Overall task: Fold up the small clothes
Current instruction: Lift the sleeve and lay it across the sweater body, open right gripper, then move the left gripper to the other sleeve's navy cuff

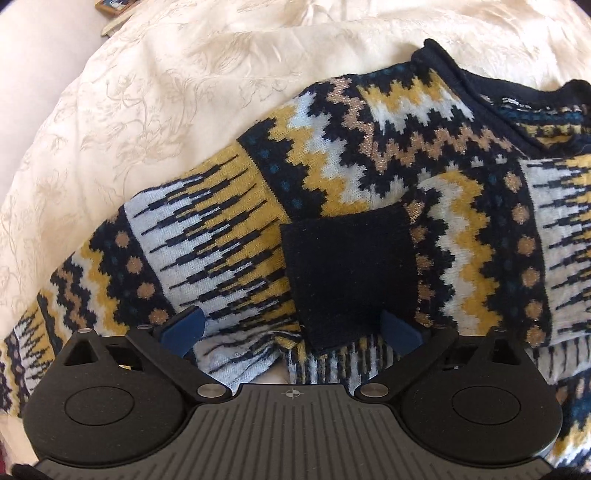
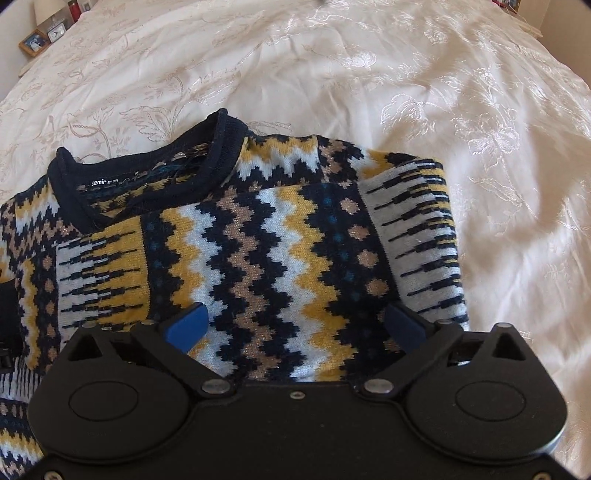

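patterned knit sweater lies on a cream bed, sleeves folded inward to narrow it; left hand-held gripper and right hand-held gripper both hover spread wide, holding nothing.

I see a bed covered by a cream bedspread with a pale floral pattern woven or stitched into it; the cloth has a soft sheen and lies in broad, shallow wrinkles. Bright light falls across it, strongest on the far side in my right wrist view. At the far left corner of that view stands a bedside surface carrying a wood-framed picture, a small clock and a red container behind them. A pale wall runs along the left edge in my left wrist view, where the frame's corner also shows.
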Tool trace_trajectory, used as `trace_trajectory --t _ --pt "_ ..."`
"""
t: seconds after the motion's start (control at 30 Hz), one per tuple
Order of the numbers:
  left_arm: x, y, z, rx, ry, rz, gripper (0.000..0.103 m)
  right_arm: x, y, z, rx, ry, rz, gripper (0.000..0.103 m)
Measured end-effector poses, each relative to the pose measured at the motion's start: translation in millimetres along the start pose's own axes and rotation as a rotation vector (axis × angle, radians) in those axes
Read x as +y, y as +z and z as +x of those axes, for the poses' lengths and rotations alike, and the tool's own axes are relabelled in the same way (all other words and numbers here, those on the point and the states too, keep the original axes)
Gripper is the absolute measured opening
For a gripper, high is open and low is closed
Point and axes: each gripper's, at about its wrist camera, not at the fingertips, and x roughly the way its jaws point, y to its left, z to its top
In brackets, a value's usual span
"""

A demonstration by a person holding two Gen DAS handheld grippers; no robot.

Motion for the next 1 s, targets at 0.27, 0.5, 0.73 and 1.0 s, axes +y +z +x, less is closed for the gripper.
trace_trajectory --t 0.27,0.5,0.73,1.0 --pt "49.6 -13.3 -23.7 -0.031 -0.147 -0.17 0.074 11.9 -0.8 -45.5 -0.081 0.121 -0.026 0.099" --pt "142.9 -76.6 -48.9 -0.132 -0.126 -0.338 0.074 32.8 -7.8 -87.6 -0.13 0.214 -0.012 0.099" --pt "236.4 -124.3 -60.4 -0.129 0.003 -0.586 0.074 64.6 -18.2 -104.1 -0.133 0.276 -0.043 0.099" --pt "302.7 -170.8 -46.7 -0.083 0.099 -0.805 0.074 95.8 -32.5 -113.3 -0.123 0.315 -0.099 0.099"
